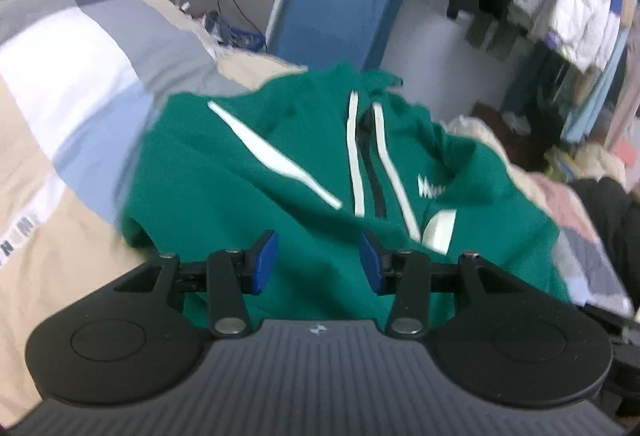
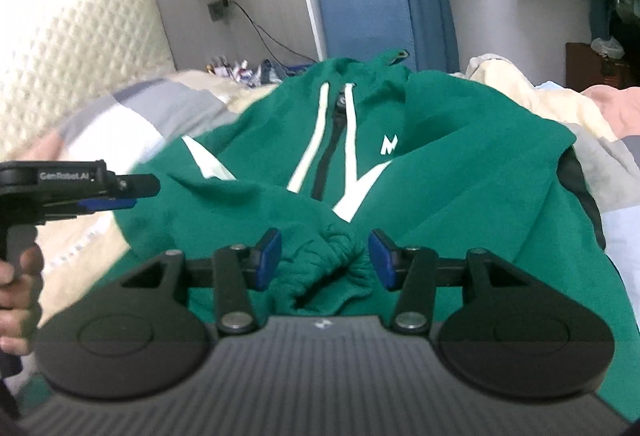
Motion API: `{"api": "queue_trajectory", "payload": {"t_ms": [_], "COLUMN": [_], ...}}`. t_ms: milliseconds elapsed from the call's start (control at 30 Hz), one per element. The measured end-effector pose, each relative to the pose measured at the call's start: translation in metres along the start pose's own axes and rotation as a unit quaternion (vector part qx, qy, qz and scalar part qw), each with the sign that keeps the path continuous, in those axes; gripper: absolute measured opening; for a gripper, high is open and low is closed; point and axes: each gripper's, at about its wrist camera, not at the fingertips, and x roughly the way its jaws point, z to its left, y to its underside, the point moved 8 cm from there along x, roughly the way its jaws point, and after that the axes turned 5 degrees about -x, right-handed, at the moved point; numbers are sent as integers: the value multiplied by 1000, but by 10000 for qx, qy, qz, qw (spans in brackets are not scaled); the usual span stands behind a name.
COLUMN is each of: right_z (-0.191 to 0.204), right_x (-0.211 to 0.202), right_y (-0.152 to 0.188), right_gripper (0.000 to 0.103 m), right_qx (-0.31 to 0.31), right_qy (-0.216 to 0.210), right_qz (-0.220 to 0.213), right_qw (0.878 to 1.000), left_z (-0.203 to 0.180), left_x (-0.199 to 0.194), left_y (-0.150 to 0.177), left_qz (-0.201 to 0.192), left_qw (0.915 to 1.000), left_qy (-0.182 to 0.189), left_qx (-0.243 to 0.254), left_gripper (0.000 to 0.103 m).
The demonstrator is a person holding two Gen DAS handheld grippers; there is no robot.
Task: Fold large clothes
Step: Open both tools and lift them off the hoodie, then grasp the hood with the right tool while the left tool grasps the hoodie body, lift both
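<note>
The green jacket (image 2: 440, 188) lies front-up on the bed (image 1: 60, 108), both sleeves apparently folded in, both hand-held grippers, left (image 1: 319, 262) and right (image 2: 325, 259), half-open and empty above its hem; next, grip the hem.

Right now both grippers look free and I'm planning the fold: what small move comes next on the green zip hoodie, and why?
Probably close the right gripper on the gathered green cuff. Both sleeves already lie across the green zip hoodie, that cuff sits bunched between open pads, and the left gripper hangs open above flat fabric.
</note>
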Motion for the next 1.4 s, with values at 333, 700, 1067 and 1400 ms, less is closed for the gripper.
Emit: {"api": "queue_trajectory", "payload": {"t_ms": [333,700,1067,1400], "right_z": [-1,-9,-34,-115], "right_x": [37,16,-16,113], "right_y": [23,17,-60,-152], "right_gripper": [52,51,51,75], "right_qx": [-248,167,395,806], "right_qy": [53,80,69,190], "right_qz": [420,264,-356,-400], "right_qw": [9988,9995,9986,9958], "left_z": [9,-5,-52,-76], "left_x": [55,28,10,159], "left_y": [37,20,-44,-160], "left_qz": [627,446,313,301], "left_qw": [9957,9984,9974,9915], "left_qy": [-505,-285,-128,151], "left_qx": [462,197,636,1255], "left_gripper": [51,64,67,68]}}
